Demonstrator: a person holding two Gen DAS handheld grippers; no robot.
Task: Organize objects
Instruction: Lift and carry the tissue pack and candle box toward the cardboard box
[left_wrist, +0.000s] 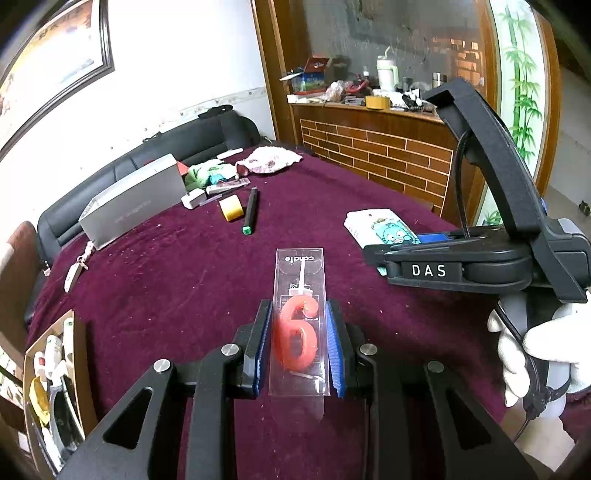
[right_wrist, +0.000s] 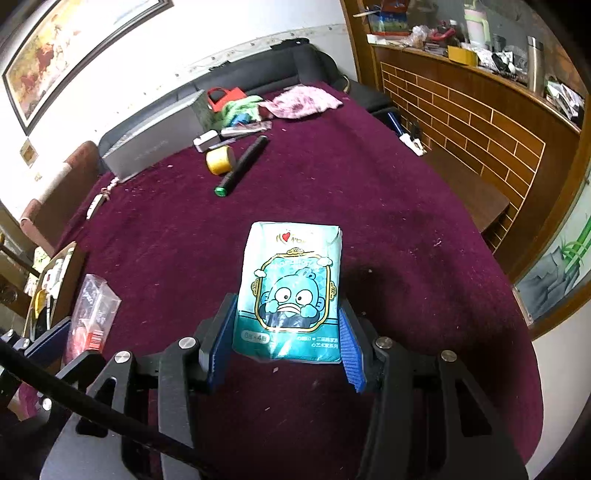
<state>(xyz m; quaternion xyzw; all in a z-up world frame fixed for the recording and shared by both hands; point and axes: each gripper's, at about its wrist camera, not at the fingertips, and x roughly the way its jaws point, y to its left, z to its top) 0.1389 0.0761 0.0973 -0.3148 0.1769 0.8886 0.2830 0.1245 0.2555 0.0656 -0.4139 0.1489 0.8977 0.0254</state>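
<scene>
My left gripper (left_wrist: 298, 341) is shut on a clear candle pack (left_wrist: 300, 325) holding a red number-six candle, lifted above the maroon tablecloth (left_wrist: 166, 280). My right gripper (right_wrist: 288, 332) is shut on a teal tissue pack (right_wrist: 290, 288) printed with a blue cartoon face, also held above the cloth. In the left wrist view the right gripper's body (left_wrist: 461, 266) sits to the right with a white-gloved hand (left_wrist: 535, 350) on its handle, and the tissue pack (left_wrist: 384, 229) pokes out past it. The candle pack (right_wrist: 92, 314) shows at the lower left of the right wrist view.
At the table's far side lie a grey box (left_wrist: 133, 206), a yellow tape roll (left_wrist: 231, 208), a black marker with green cap (left_wrist: 250, 210), a white adapter (left_wrist: 192, 198) and crumpled cloths (left_wrist: 269, 159). A cardboard box (left_wrist: 51, 387) of items sits at the left edge. A brick-faced counter (left_wrist: 373, 147) stands behind.
</scene>
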